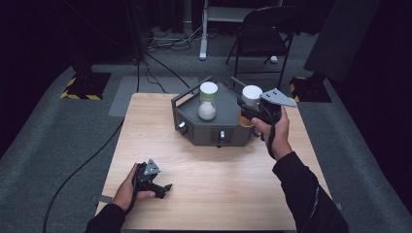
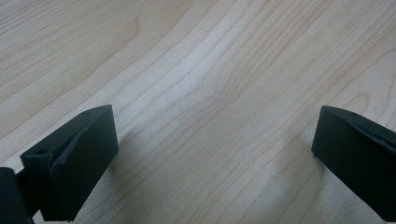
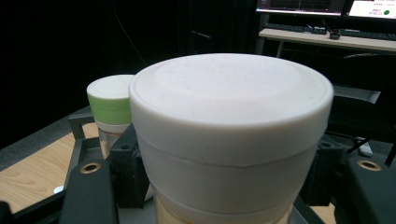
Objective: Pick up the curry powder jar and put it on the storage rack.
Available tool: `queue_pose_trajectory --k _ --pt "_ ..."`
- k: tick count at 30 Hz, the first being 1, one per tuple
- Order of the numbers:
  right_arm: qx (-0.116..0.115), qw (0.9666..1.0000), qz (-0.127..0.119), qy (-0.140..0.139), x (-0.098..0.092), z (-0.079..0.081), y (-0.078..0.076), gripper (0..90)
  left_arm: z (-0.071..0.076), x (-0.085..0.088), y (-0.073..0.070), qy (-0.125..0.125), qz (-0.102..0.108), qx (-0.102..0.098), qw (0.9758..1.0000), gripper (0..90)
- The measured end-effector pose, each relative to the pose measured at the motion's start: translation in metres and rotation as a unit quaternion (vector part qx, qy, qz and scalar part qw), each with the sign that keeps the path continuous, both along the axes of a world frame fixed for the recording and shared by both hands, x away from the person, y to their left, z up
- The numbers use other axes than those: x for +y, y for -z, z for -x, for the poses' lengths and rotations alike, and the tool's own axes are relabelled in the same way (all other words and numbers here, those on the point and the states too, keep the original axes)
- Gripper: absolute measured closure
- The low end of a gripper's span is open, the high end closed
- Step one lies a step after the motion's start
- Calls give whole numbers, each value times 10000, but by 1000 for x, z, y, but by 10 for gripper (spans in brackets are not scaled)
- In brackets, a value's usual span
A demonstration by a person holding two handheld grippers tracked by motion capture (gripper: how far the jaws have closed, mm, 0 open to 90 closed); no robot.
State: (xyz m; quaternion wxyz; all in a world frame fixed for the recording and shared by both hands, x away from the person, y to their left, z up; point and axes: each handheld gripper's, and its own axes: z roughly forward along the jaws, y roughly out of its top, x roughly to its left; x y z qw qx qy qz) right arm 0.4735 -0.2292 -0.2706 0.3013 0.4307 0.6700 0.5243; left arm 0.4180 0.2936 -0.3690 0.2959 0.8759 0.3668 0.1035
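My left claw (image 1: 163, 189) rests low on the wooden table (image 1: 218, 194), near my side and close to the left edge. Its two black jaws are wide apart. Nothing is between them, just bare wood.

Farther back, in the middle of the table, sits a dark gray box (image 1: 194, 128) with knobs on its front. A jar with a green lid (image 1: 208, 101) stands upright on top of the box. It has white stuff inside.

My right claw (image 1: 247, 110) is up over the right end of the box. Its jaws are closed tight on a jar with a white lid (image 3: 231, 135), one jaw on each side. This jar is upright too, and it is just beside the green one.
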Motion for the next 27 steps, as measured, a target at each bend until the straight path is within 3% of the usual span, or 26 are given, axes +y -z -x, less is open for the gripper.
queue_pose_trajectory --k 16,27 --pt "18 10000 -16 42 11 -24 2 334 0 0 0 -3 0 -2 10000 3" --pt "128 9998 -4 129 20 -43 12 334 0 0 0 -1 -2 0 10000 3"
